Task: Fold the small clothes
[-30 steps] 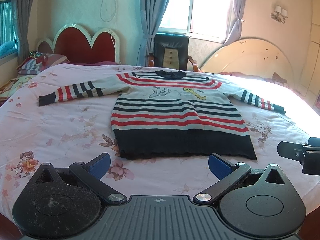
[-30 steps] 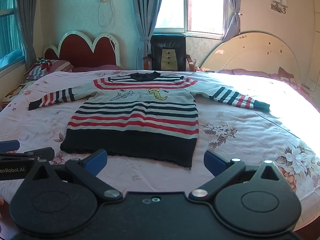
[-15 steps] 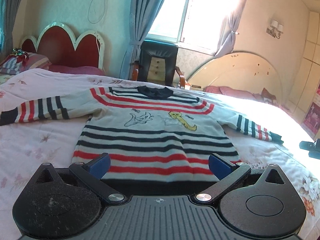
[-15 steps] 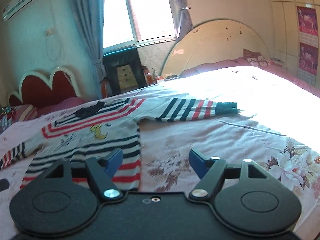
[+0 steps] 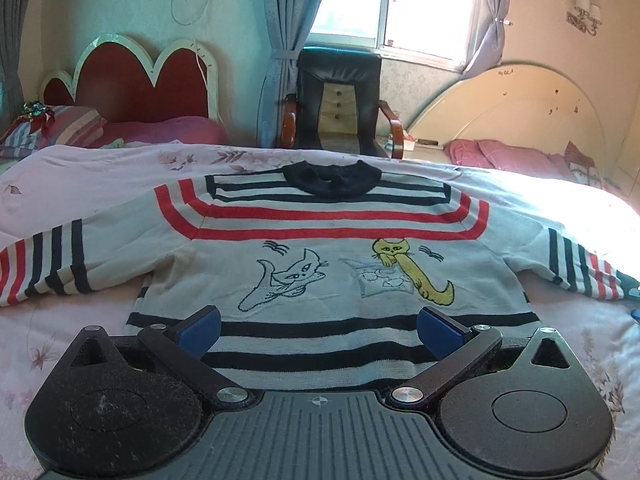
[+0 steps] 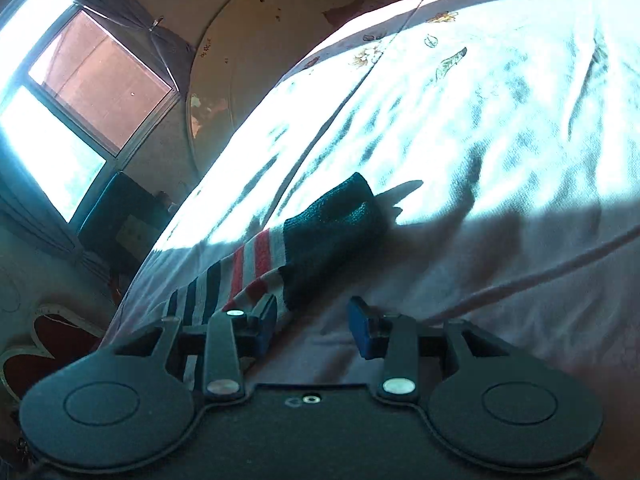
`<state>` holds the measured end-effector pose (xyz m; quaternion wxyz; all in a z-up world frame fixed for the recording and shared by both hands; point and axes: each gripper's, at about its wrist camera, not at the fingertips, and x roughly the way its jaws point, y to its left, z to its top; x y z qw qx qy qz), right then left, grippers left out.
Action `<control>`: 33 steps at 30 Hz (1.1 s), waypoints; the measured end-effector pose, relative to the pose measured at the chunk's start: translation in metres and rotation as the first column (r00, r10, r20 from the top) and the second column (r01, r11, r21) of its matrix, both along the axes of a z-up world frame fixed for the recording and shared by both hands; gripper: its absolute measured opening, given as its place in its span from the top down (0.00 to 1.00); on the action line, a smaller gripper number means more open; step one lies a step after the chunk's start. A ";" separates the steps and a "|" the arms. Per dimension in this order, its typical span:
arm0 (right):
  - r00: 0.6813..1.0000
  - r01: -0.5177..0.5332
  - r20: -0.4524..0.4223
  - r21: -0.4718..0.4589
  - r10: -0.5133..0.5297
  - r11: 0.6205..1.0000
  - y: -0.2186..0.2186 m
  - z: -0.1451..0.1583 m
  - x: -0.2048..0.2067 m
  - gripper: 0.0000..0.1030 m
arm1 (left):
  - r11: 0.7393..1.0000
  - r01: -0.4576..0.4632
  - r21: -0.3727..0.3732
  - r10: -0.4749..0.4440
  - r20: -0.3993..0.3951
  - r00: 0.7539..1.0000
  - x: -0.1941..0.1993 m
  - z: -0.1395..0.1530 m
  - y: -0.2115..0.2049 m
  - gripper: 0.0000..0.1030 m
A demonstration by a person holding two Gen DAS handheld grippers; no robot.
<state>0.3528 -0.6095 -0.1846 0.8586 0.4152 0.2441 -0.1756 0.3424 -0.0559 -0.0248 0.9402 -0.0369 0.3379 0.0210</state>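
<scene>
Left wrist: knit striped sweater [image 5: 332, 276] flat, cat motifs.

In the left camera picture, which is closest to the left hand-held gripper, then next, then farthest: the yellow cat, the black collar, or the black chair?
1. Yellow cat, on the sweater's chest, just beyond the left hand-held gripper.
2. Black collar, at the sweater's far end.
3. Black chair, past the bed, under the window.

A small knitted sweater [image 5: 320, 264] lies flat and face up, sleeves spread toward 9 and 3 o'clock, dark collar at 12. Grey with red and navy stripes, two cats on the chest. Its right sleeve [image 6: 280, 256] ends in a dark cuff.
</scene>
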 end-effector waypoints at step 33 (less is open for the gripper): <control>0.596 -0.768 -0.061 -0.337 0.801 0.545 0.426 0.031 0.097 0.74 | 0.947 -0.071 -0.314 0.062 -0.036 0.997 0.068 -0.039 0.159 0.30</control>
